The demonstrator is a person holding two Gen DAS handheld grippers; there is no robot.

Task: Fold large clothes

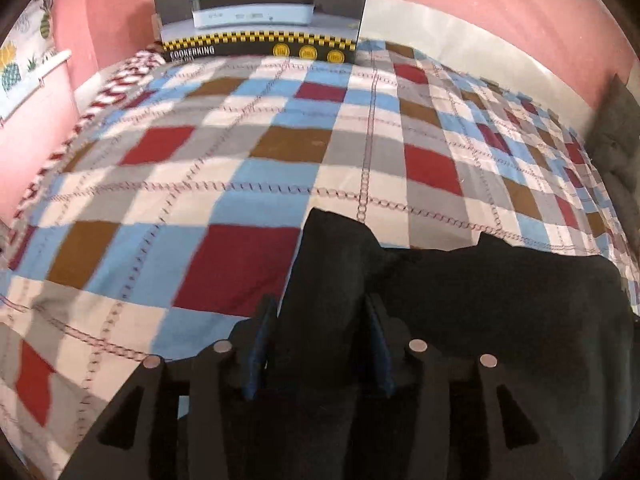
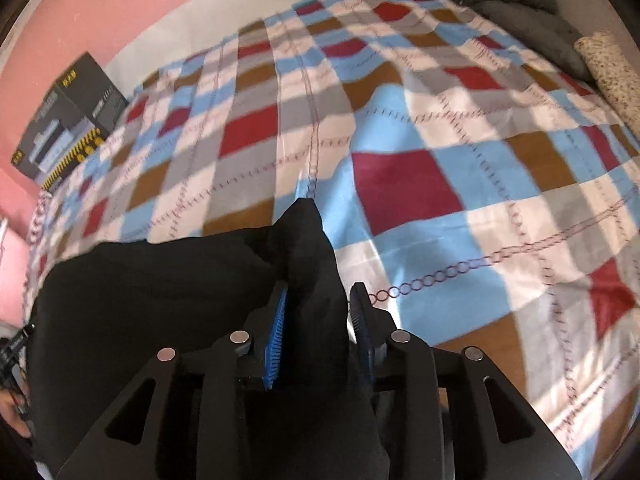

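Garment (image 1: 500,304) bunched between left gripper (image 1: 320,312), right gripper (image 2: 318,300) jaws

The bed (image 1: 280,128) is covered by a checked blanket (image 2: 440,128) in red, blue, brown, grey and white squares with chain-pattern lines. At its far edge against the pink wall stands a dark appliance box (image 1: 260,12), upright. A grey padded cushion (image 2: 516,4) and a speckled roll (image 2: 612,72) lie together at another edge; a black garment (image 1: 500,304) rests partly on the blanket.
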